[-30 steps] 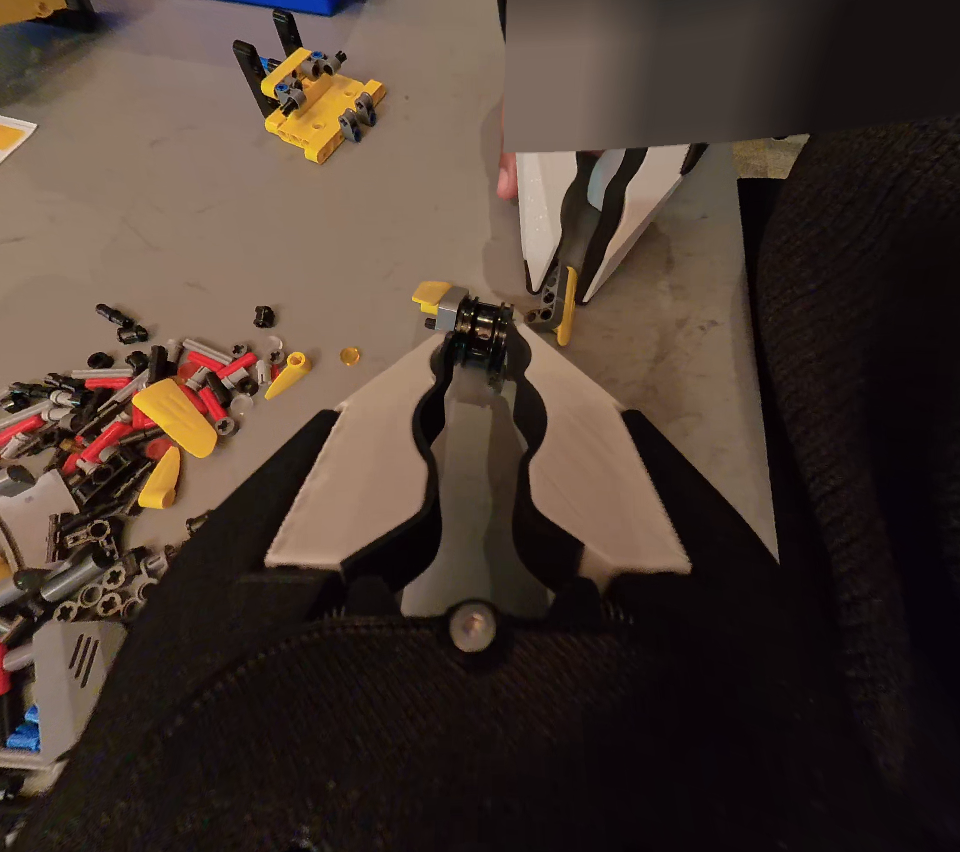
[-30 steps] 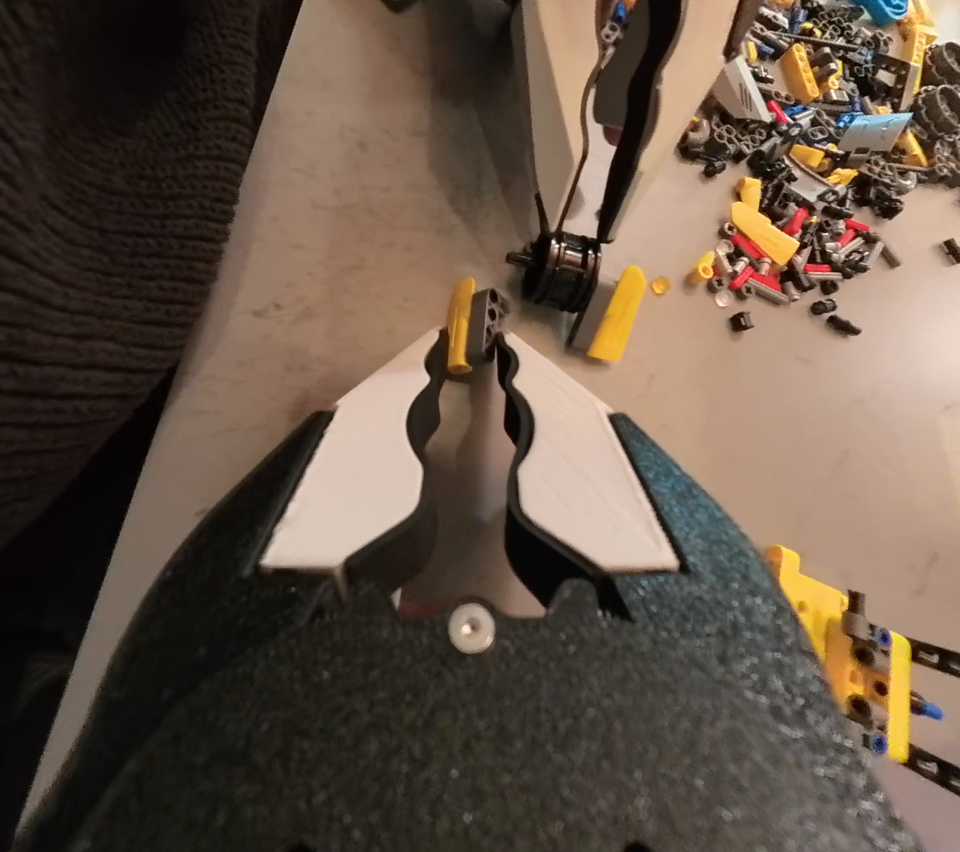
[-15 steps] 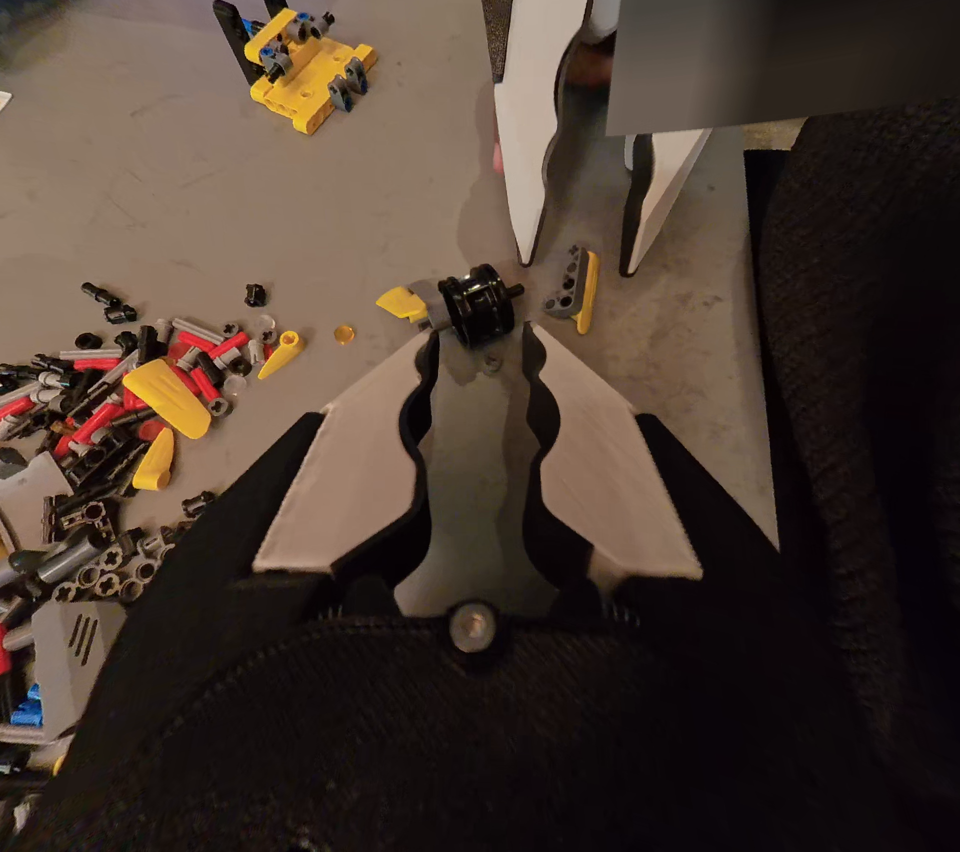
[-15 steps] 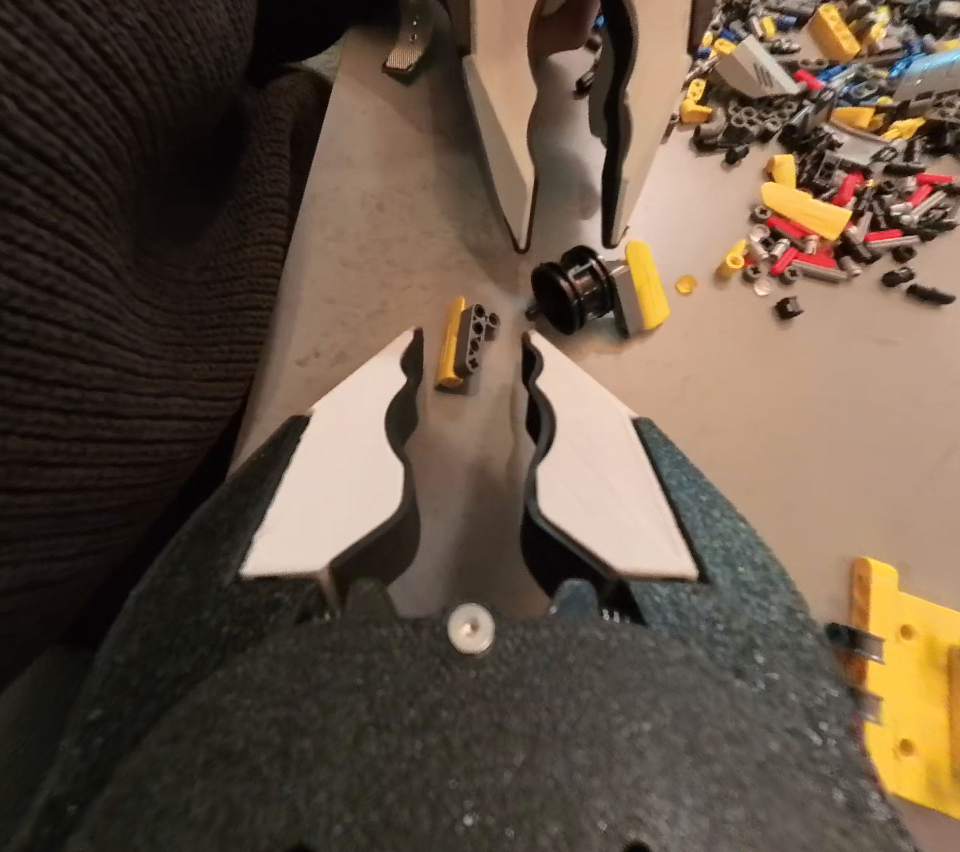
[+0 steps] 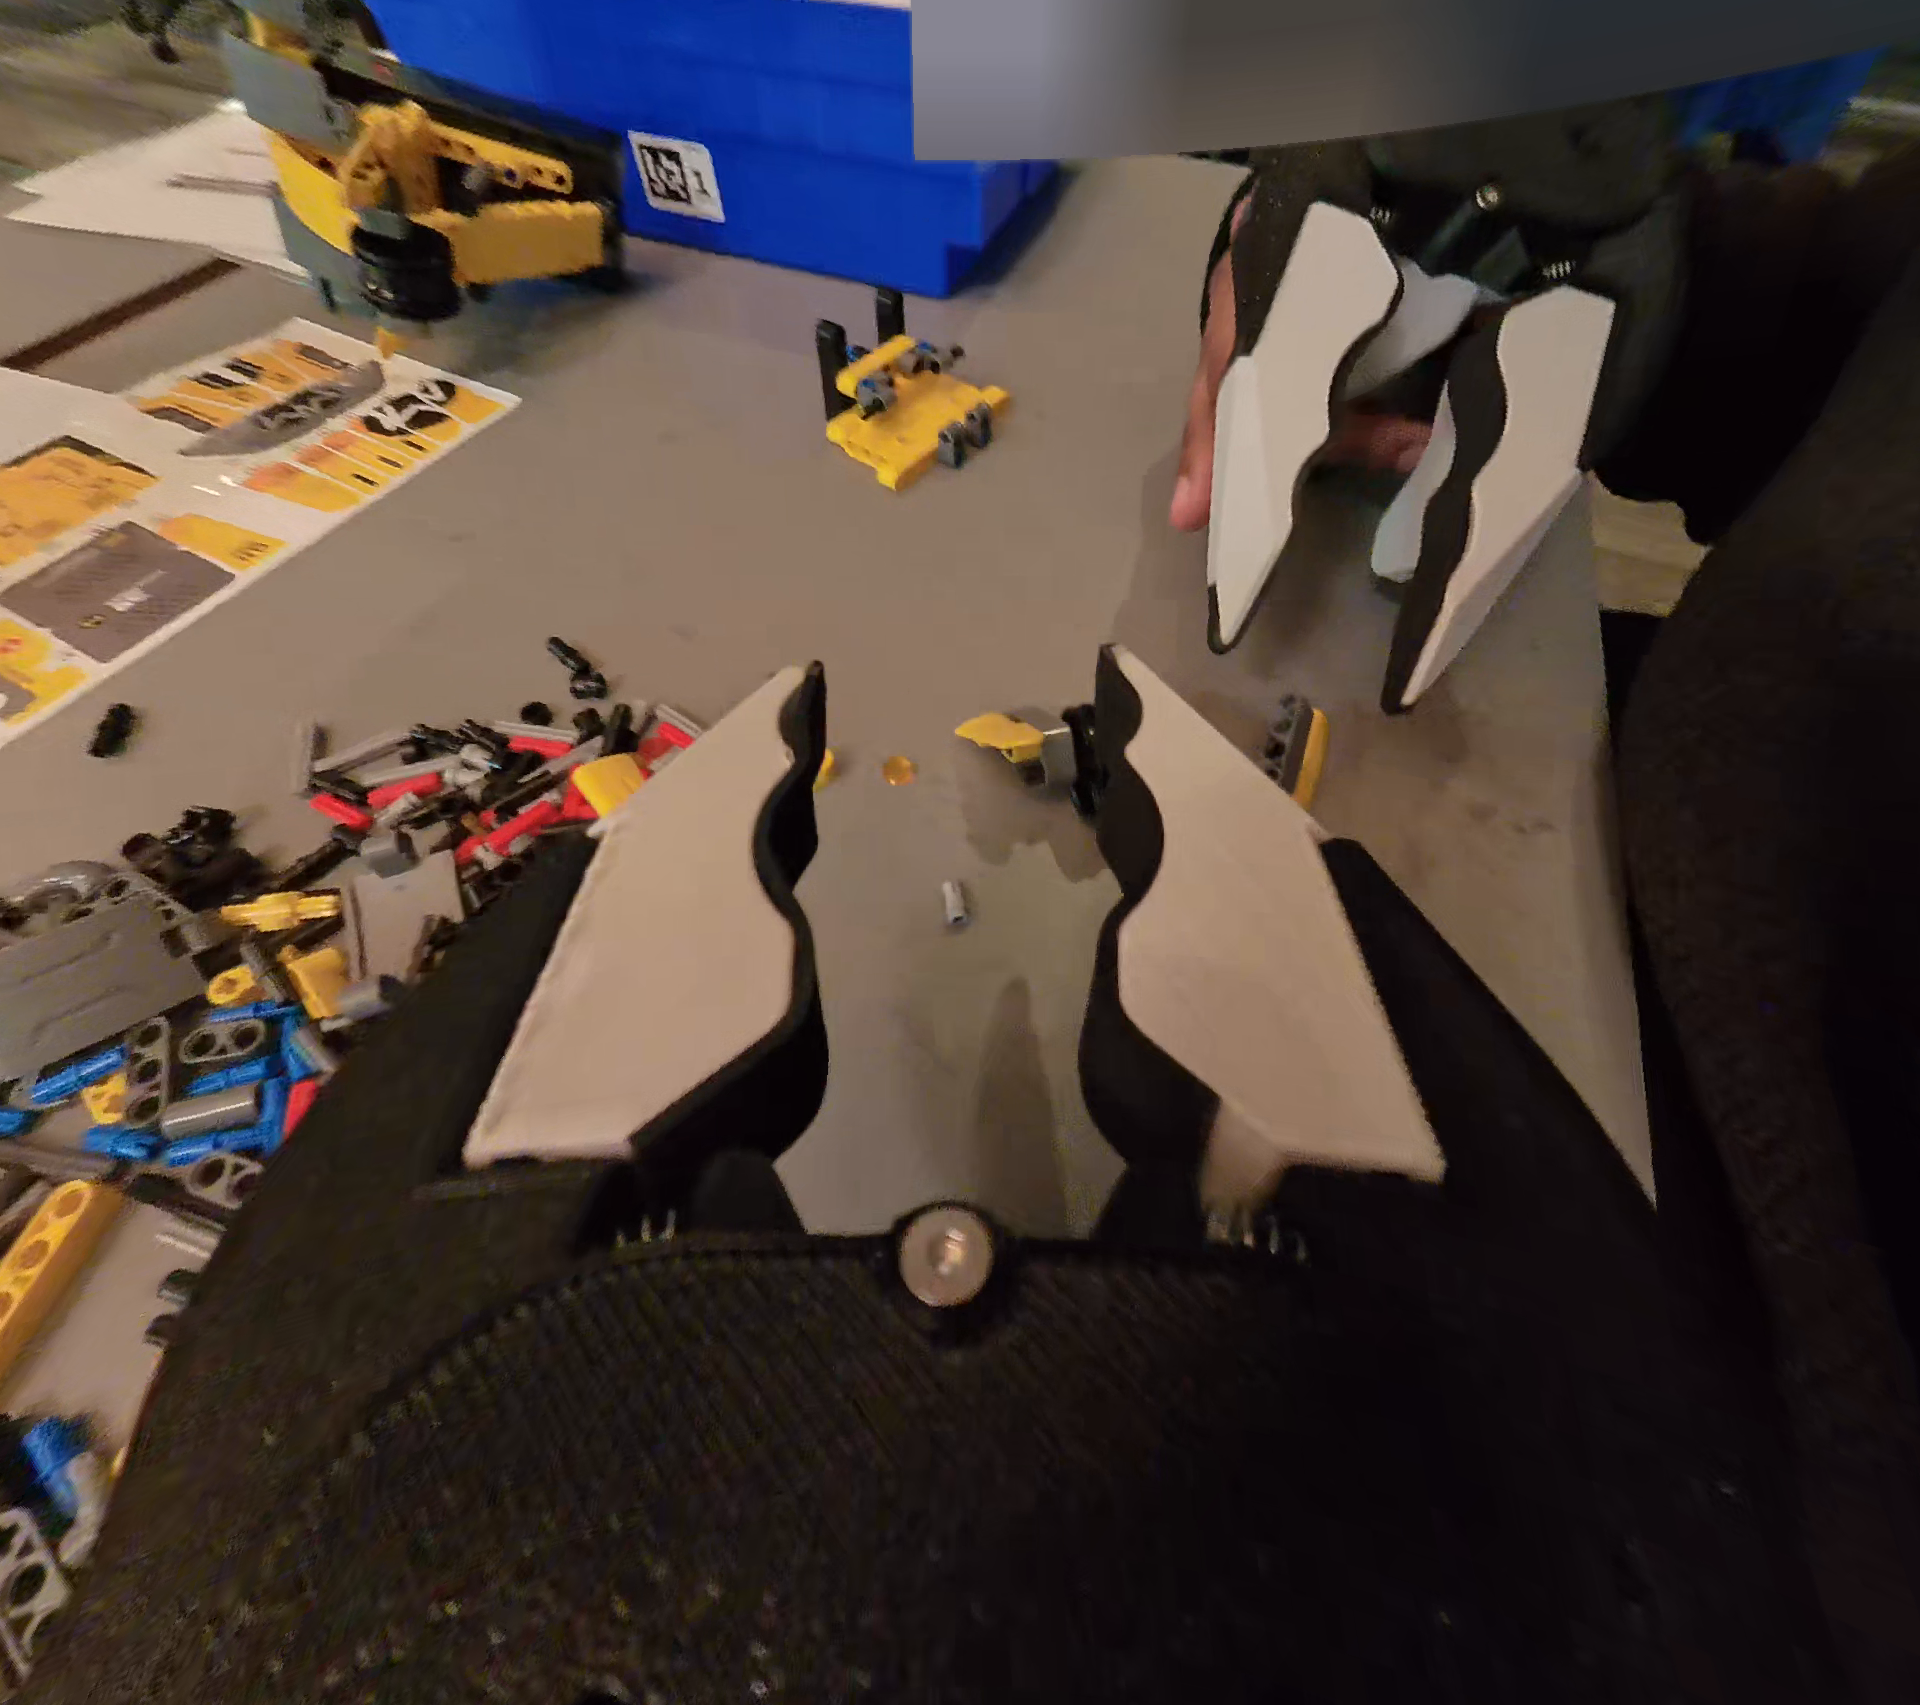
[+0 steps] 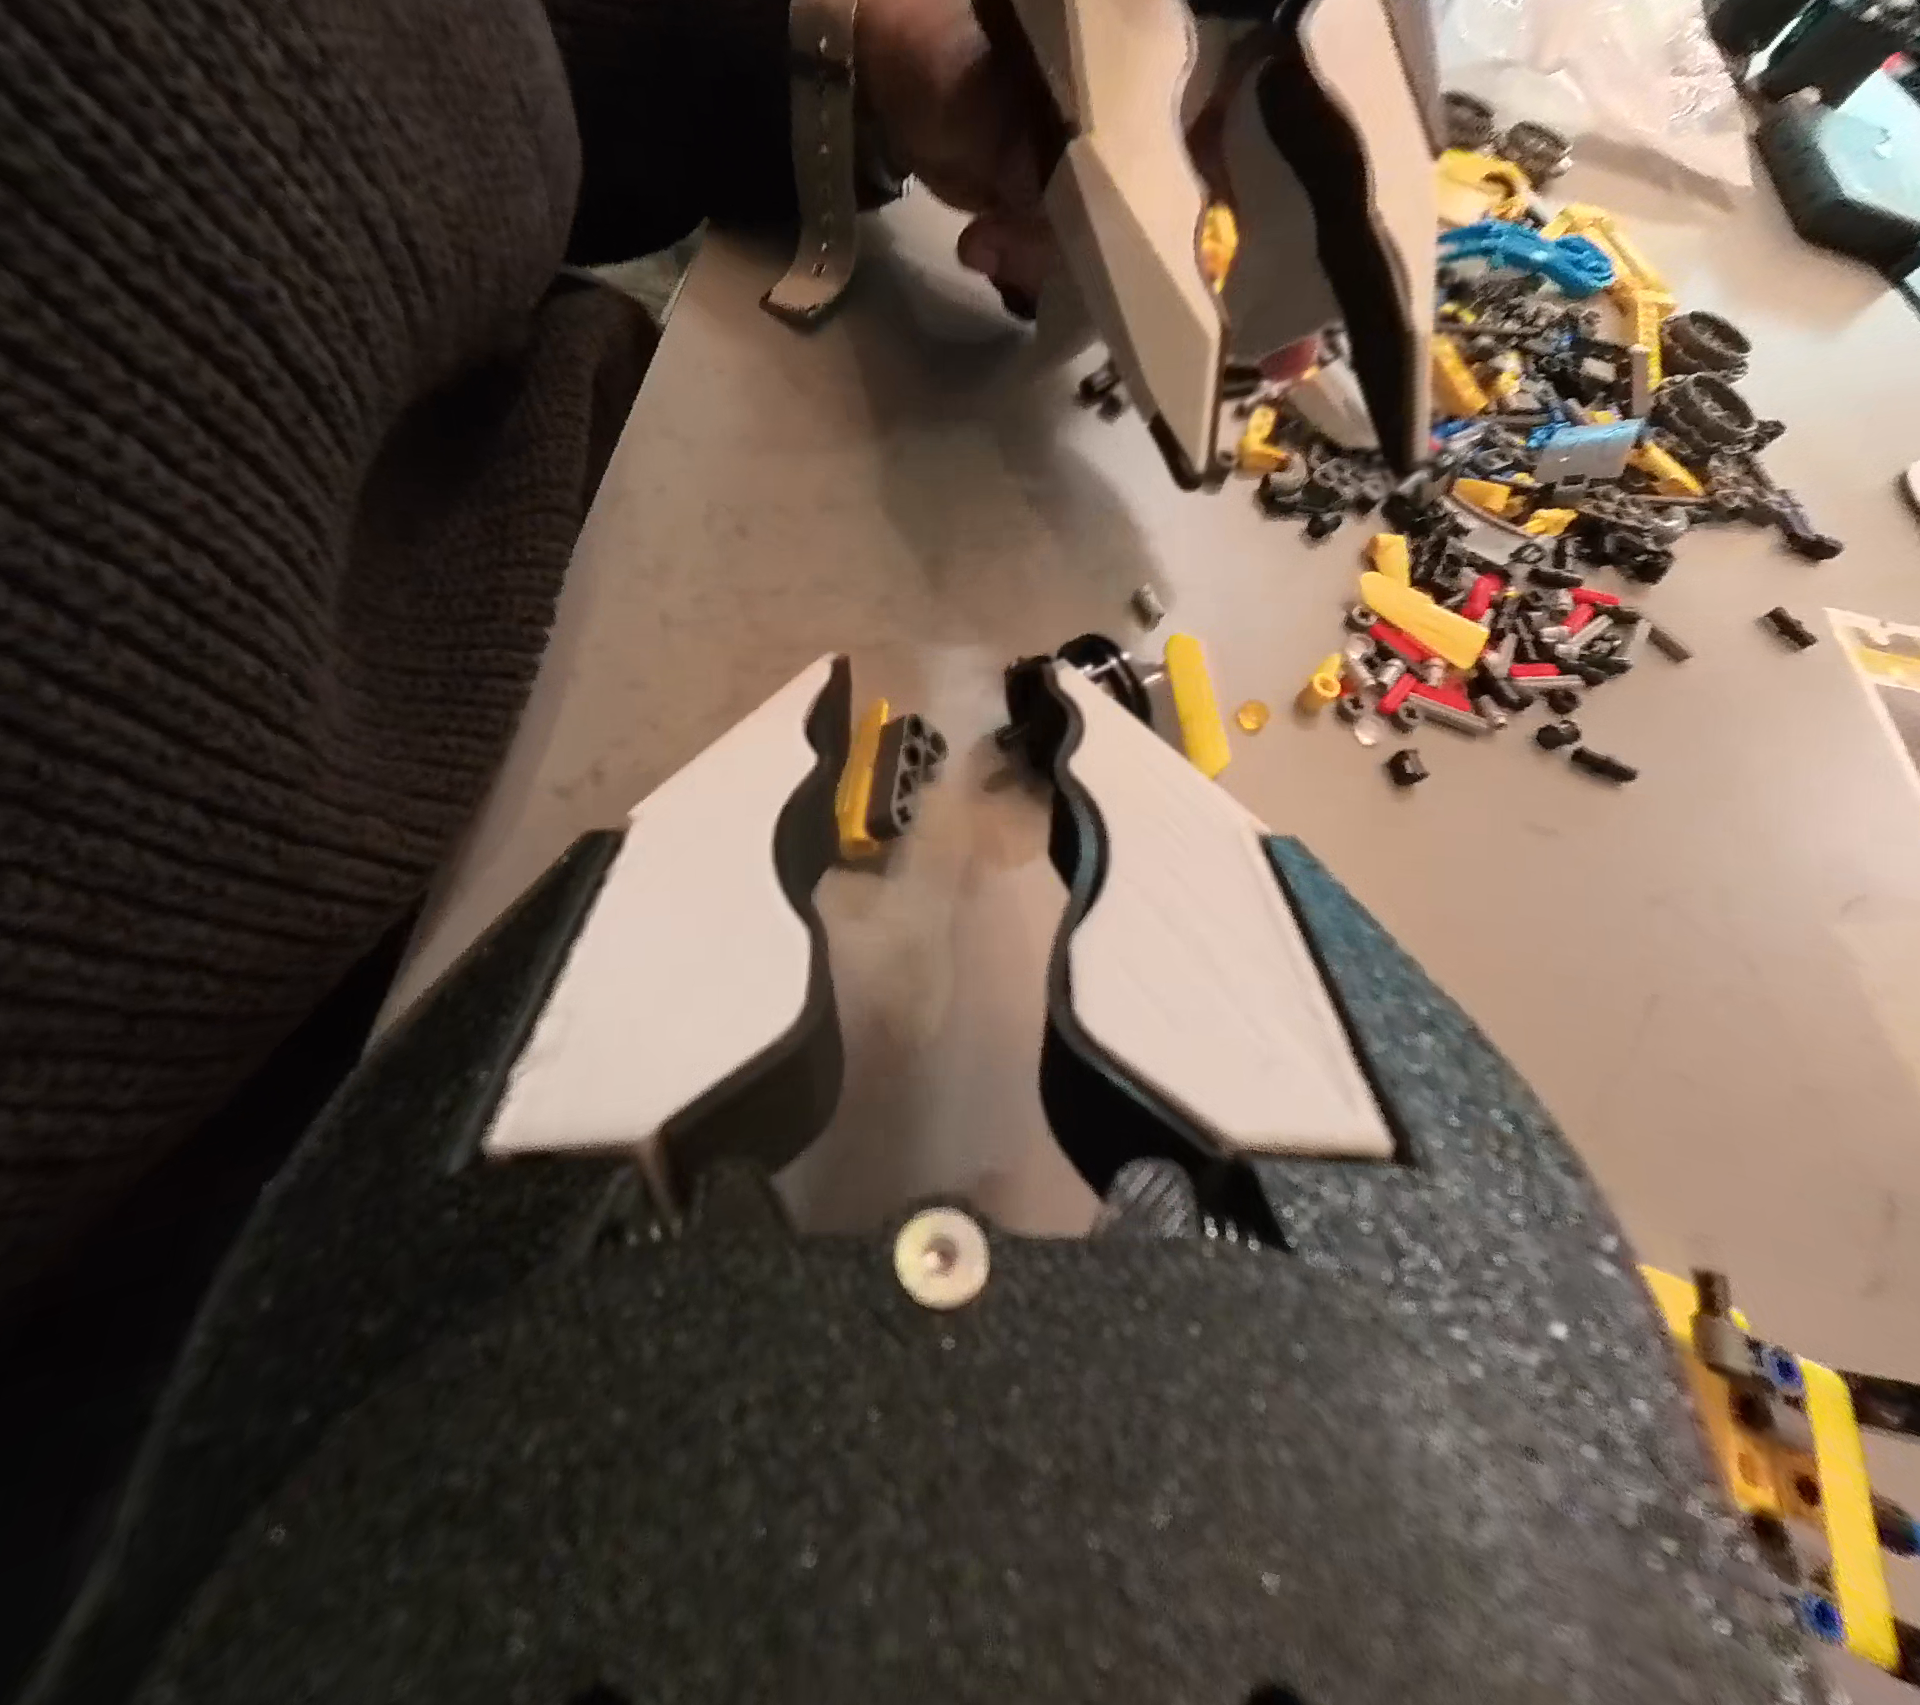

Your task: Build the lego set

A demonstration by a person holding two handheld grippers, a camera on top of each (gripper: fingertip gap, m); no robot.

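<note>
Black wheel piece with yellow tab [image 5: 1044, 749] seen lying on grey table [image 5: 675, 533], just beside left gripper [image 5: 961, 689] right fingertip, ungripped. Yellow-and-grey beam [image 6: 883, 772] seen between right gripper [image 6: 930, 684] tips. Both jaws spread wide, empty. Loose parts pile [image 5: 312, 876] left.

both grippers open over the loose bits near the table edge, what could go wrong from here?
1. The yellow-and-grey beam piece lies close to the table edge by the person's lap; a nudge from the open right gripper could likely push it off.
2. The black wheel assembly sits right against a finger of the open left gripper; a sideways move may roll it away.
3. The small grey pin lies loose between the left fingers and is easily swept or lost.
</note>
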